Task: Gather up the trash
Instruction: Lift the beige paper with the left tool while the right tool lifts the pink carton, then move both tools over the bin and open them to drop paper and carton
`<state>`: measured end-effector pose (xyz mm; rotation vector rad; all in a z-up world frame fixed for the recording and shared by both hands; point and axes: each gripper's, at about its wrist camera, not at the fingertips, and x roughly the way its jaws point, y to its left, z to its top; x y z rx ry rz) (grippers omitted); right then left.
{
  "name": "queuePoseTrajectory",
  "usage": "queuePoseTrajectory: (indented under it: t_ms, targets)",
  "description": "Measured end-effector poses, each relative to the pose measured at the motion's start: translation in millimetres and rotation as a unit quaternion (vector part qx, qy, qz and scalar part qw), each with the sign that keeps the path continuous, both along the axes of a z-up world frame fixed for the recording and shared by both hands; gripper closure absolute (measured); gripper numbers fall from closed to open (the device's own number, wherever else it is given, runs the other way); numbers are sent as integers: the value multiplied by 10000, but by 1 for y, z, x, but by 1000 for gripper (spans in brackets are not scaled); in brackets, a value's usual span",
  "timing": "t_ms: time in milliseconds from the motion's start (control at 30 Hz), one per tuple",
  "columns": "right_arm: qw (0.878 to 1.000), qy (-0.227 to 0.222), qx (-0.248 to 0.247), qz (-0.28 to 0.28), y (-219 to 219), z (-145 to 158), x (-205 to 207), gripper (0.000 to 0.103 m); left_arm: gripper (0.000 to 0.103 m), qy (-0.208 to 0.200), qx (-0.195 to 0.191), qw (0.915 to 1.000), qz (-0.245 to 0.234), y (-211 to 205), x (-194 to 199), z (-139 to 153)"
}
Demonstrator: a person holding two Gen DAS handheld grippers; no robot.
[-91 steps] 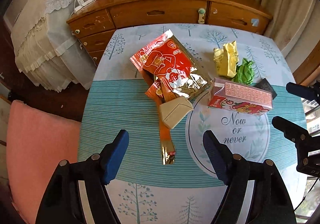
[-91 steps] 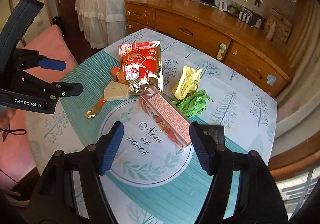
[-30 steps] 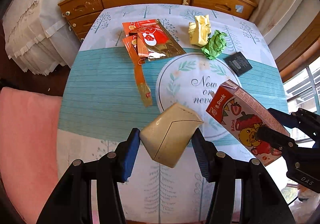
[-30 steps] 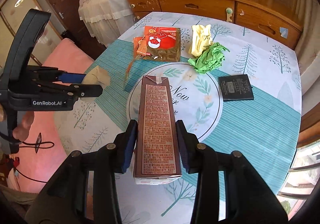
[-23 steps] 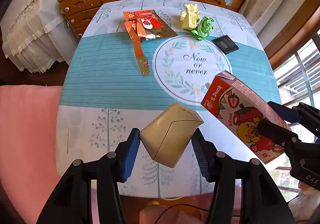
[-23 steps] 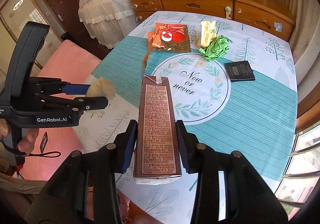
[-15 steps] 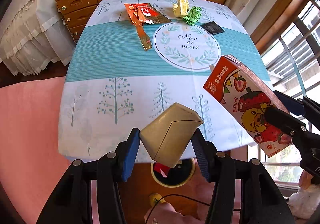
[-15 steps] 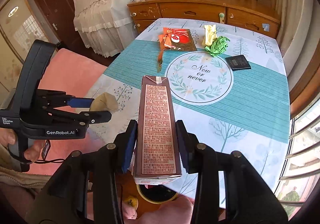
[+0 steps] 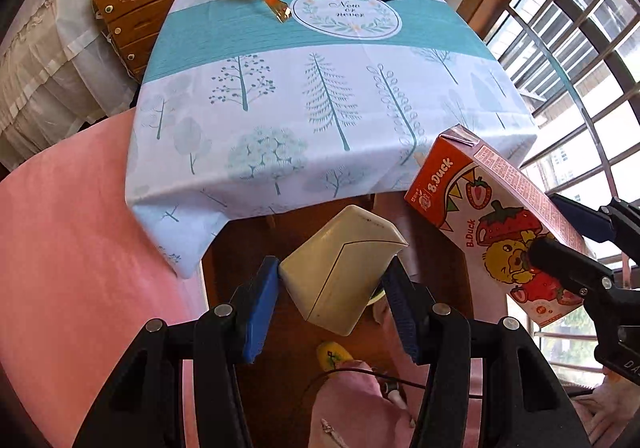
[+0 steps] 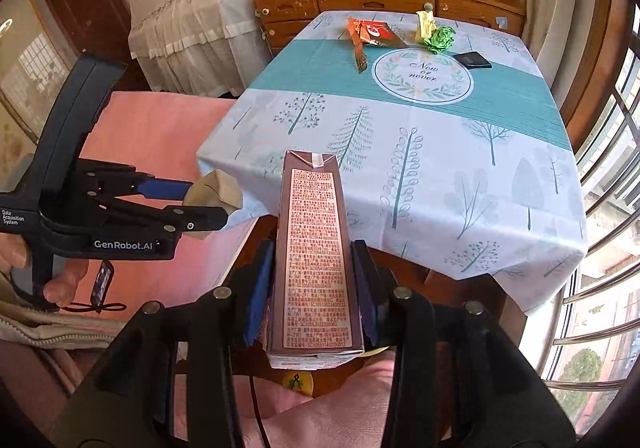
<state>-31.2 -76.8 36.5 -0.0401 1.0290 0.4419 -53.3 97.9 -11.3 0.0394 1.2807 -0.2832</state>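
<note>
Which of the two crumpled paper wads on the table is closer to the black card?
The green wad: it sits between the yellow wad and the black card.

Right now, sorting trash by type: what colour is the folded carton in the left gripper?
Cream folded carton, clearest in the left wrist view.

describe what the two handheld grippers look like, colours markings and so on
Both are black plastic frames with silver screws and blue ribbed pads. The left gripper carries white "GenRobot.AI" and "Data Acquisition System" lettering, with a thin black cord looped beneath. The right gripper looks alike; its markings are mostly cropped.
</note>
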Motion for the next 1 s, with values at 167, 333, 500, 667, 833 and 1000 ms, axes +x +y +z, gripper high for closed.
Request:
queuePoseTrajectory:
  t_ms: [167, 333, 500, 667, 833, 1000]
  targets:
    - [9992, 344, -183, -102, -3, -12, -29, 67, 50, 279, -184, 9994, -62, -20, -9, -22]
    - [9963, 752, -156, -393, -26, -49, -27, 67, 50, 729, -53, 9972, -137, -47, -16, -73]
    - [9834, 1385, 118, -1168, -65, -129, -18, 67, 50, 1088, 134, 9939, -84, -71, -11, -152]
    - [9697, 1861, 177, -1573, -90, -227, -8, 67, 50, 1228, 312, 9919, -62, -93, 4, -234]
    - [9679, 1896, 277, -1624, -96, -300, 11, 66, 50, 1223, 217, 9922, -39, -103, 26, -301]
    - [9620, 1974, 539, -1807, -101, -368, 26, 37, 32, 1334, 45, 9907, 245, -89, 42, -351]
